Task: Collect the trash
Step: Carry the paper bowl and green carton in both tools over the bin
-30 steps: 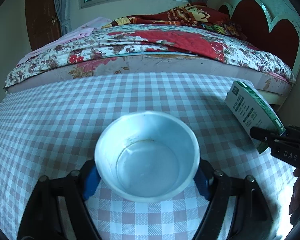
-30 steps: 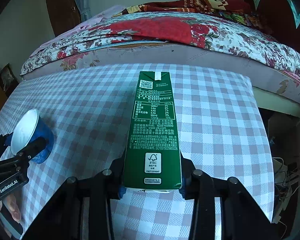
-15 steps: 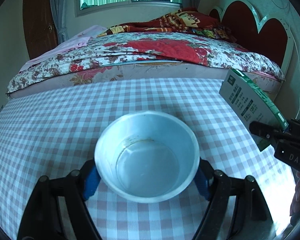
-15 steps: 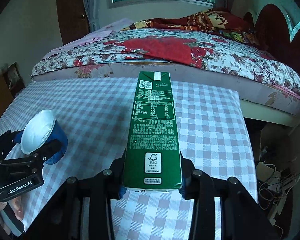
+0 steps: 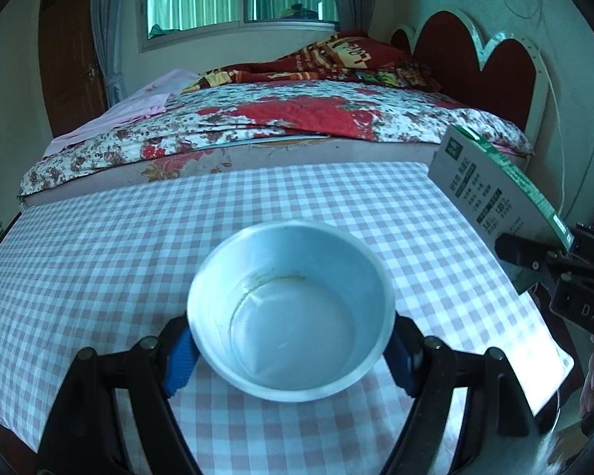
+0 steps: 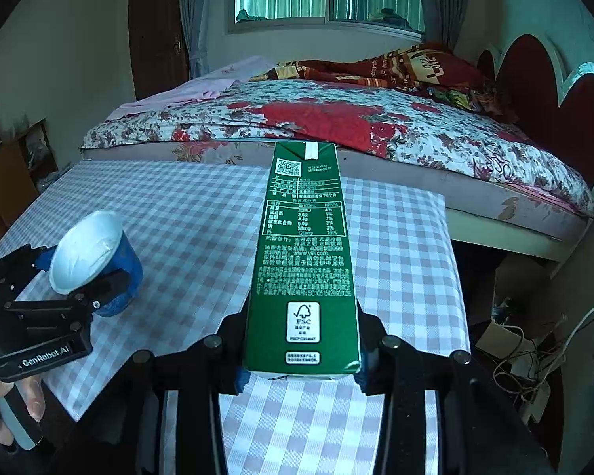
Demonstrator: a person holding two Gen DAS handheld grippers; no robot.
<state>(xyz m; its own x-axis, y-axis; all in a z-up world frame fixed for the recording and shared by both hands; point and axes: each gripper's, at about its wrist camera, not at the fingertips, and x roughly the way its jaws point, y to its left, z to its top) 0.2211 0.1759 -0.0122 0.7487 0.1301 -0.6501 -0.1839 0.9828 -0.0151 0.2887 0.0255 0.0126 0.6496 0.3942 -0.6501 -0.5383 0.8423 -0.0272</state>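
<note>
Paper cup (image 5: 291, 316) clamped in left gripper (image 5: 291, 350) above checked tablecloth (image 5: 138, 237), white inside, blue outside, seemingly empty but for a faint brown ring. Green carton (image 6: 303, 269) pinched lengthwise in right gripper (image 6: 301, 376); "FSC" mark, QR code, small print illegible.

Your left gripper (image 5: 291, 350) is clamping the empty cup (image 5: 291, 312) above the checked surface (image 5: 138, 237) (carton (image 5: 495, 194) showing at right).
</note>
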